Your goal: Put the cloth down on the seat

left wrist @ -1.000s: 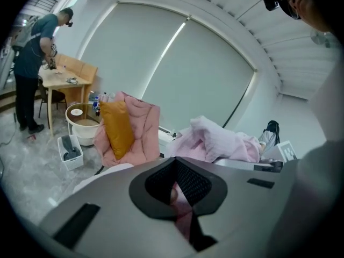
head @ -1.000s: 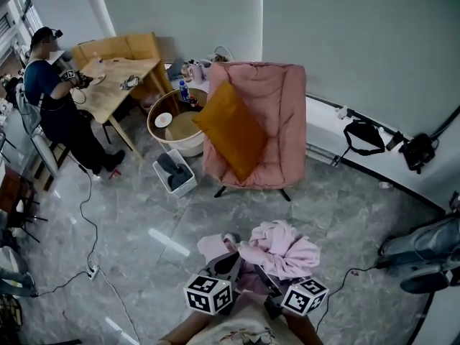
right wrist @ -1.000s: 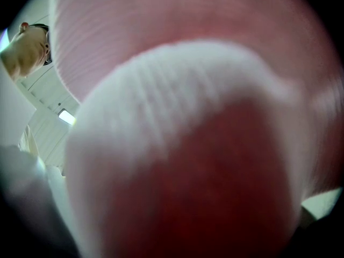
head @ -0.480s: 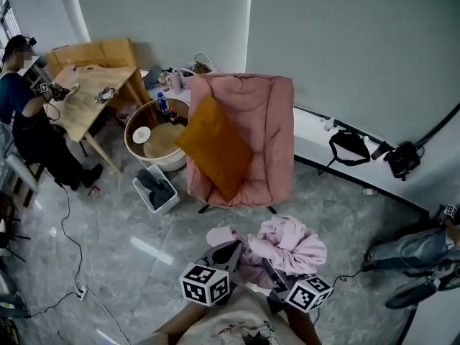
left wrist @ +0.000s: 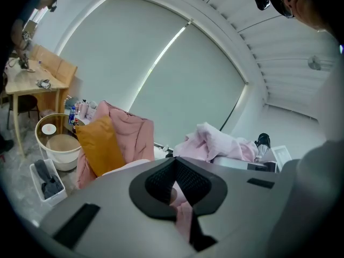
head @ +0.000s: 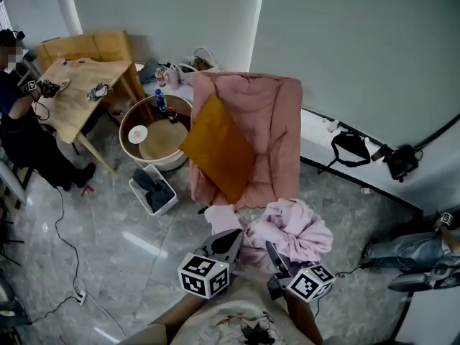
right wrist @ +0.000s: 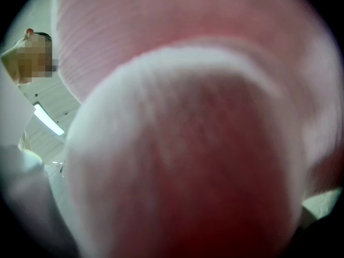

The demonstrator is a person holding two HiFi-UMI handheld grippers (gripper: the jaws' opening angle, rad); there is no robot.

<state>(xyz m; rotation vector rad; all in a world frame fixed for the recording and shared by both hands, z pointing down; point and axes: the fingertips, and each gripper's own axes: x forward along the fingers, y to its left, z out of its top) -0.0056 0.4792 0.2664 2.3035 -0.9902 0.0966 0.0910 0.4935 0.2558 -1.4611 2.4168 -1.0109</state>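
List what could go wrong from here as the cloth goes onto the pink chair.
1. The orange cushion leans across the seat of the chair; the cloth may land on it and slide off.
2. The cloth blankets the camera on the right gripper, so that side places blind.
3. The left gripper pinches only a thin edge, which might slip.

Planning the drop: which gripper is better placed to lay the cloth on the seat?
Probably right: the cloth bunches over the right gripper, nearest the bare seat; the cushion fills the other side.

lt pink cloth (head: 295,228), pink seat (head: 251,106), mustard-yel cushion (head: 219,148), gry marbled floor (head: 108,250)
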